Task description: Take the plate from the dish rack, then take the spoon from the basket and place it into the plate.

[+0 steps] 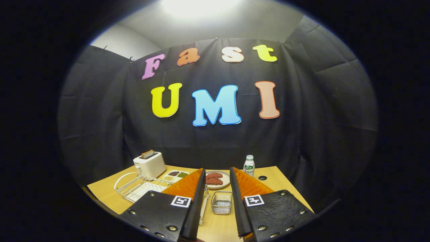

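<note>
Gripper [217,179] fingers spread wide, holding nothing, above table [272,181], basket [221,202] between them, rack [141,186] left.

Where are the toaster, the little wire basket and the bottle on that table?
toaster [150,165]: gripper view, on its pale front side.
wire basket [221,203]: gripper view, on its mesh front wall, between the open fingers.
bottle [249,167]: gripper view, on its body below the cap.
</note>
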`<state>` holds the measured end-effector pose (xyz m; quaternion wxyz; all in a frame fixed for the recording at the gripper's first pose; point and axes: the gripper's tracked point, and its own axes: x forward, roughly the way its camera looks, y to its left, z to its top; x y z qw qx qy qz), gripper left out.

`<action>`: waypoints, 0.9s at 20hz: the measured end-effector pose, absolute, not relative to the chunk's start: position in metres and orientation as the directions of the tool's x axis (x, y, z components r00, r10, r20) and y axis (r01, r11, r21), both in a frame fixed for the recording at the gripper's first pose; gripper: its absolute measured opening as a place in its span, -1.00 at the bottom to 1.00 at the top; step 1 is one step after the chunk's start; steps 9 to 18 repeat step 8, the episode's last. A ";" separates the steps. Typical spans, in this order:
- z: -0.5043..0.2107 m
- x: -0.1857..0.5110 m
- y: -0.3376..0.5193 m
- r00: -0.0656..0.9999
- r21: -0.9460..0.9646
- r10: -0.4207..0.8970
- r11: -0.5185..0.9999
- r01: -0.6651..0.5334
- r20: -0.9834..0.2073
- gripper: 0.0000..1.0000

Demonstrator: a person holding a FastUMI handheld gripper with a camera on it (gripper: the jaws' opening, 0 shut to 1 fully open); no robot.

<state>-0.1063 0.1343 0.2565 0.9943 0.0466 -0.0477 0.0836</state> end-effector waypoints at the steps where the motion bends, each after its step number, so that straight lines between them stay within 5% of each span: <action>1: 0.255 -0.106 0.137 0.980 0.075 0.174 0.981 -0.181 0.096 0.22; 3: 0.259 -0.101 0.133 0.979 0.059 0.171 0.982 -0.178 0.110 0.97; 18: 0.259 -0.095 0.122 0.985 0.078 0.128 0.987 -0.137 0.115 0.92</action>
